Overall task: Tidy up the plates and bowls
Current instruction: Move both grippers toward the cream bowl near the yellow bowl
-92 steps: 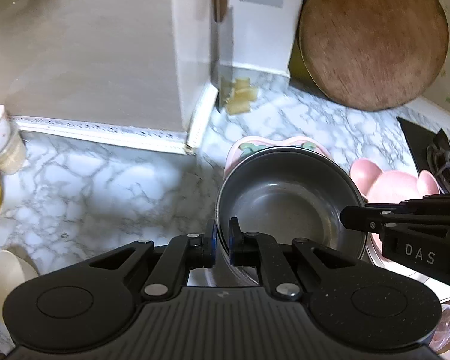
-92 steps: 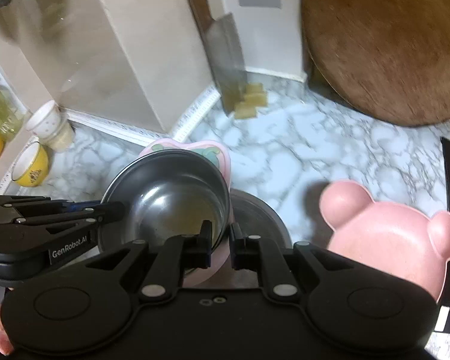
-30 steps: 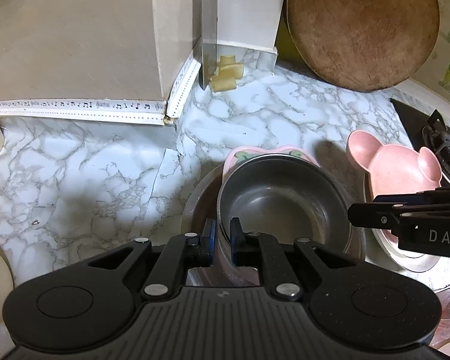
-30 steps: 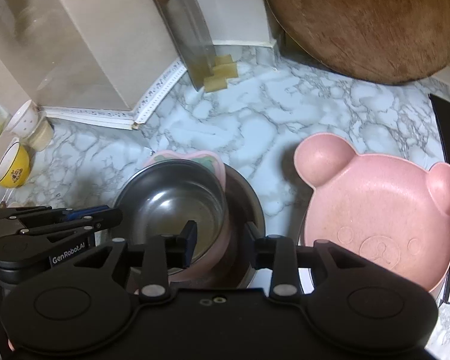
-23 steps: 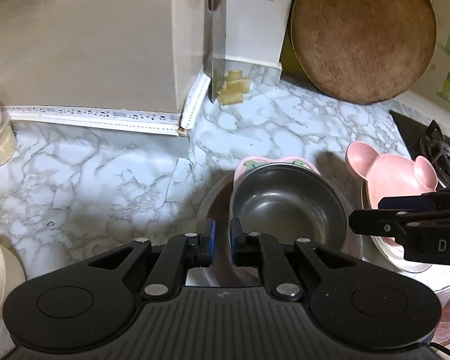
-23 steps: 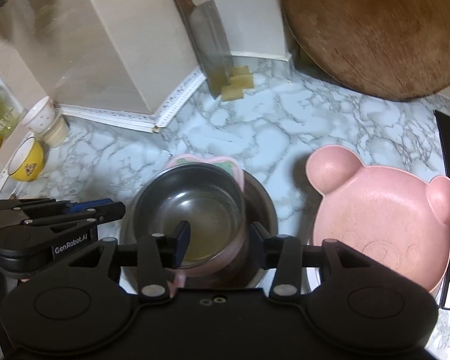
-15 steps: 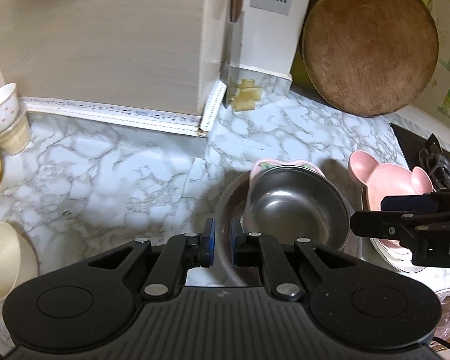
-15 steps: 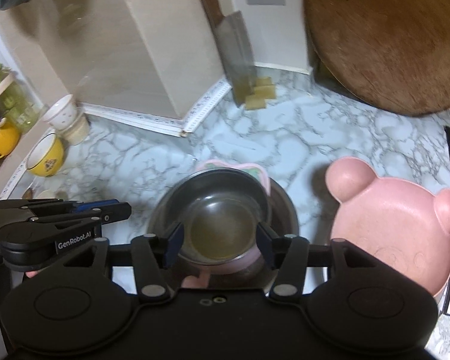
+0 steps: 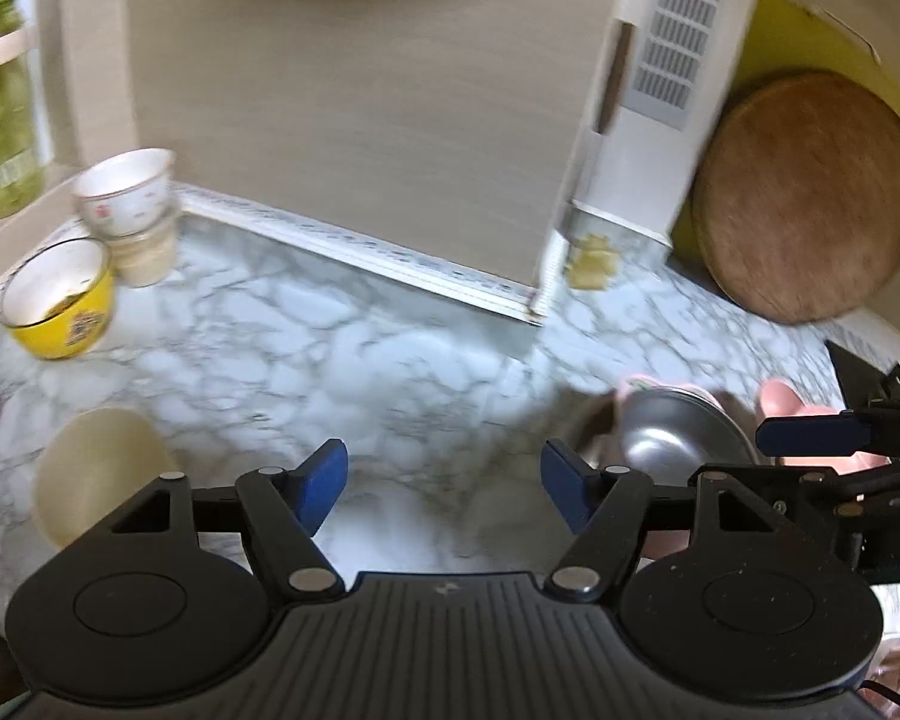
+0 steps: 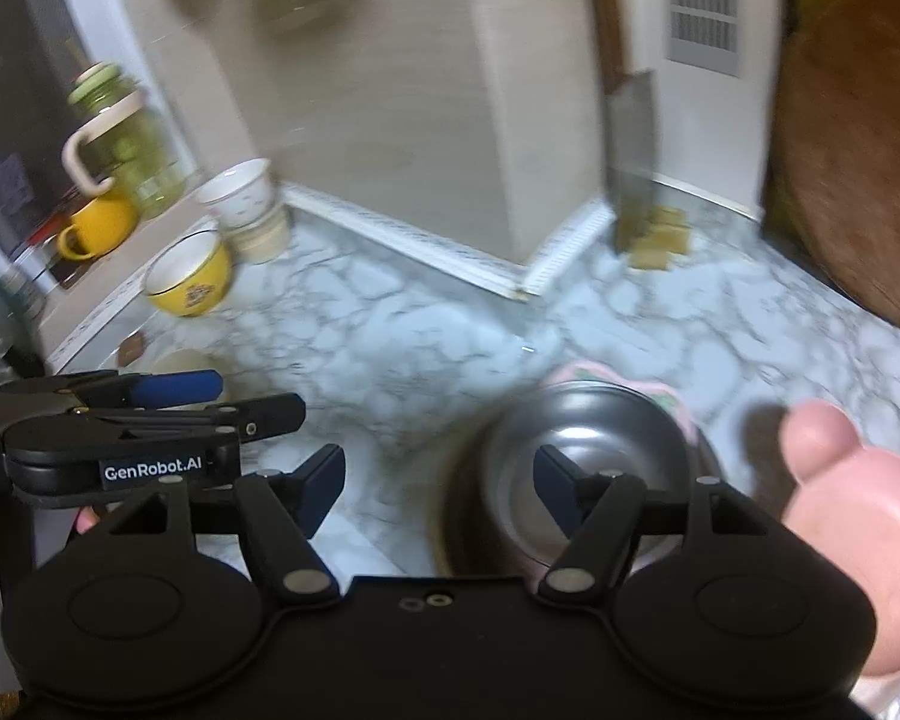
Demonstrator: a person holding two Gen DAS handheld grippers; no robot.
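My right gripper (image 10: 441, 483) stands spread, empty, above the steel bowl (image 10: 594, 450) nested in a pink dish (image 10: 672, 399).

A marble-patterned countertop (image 9: 342, 360) carries a yellow bowl (image 9: 60, 306) and stacked cups (image 9: 135, 222) far left, a cream bowl (image 9: 99, 480) near left, and nested steel bowls (image 10: 588, 468) beside a pink bear-shaped plate (image 10: 858, 540) right.

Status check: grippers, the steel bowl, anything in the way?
Left gripper open, empty. Right gripper open, empty. Steel bowl sits nested on the pink dish and pan, on the counter. Cream bowl near left gripper; path otherwise open.
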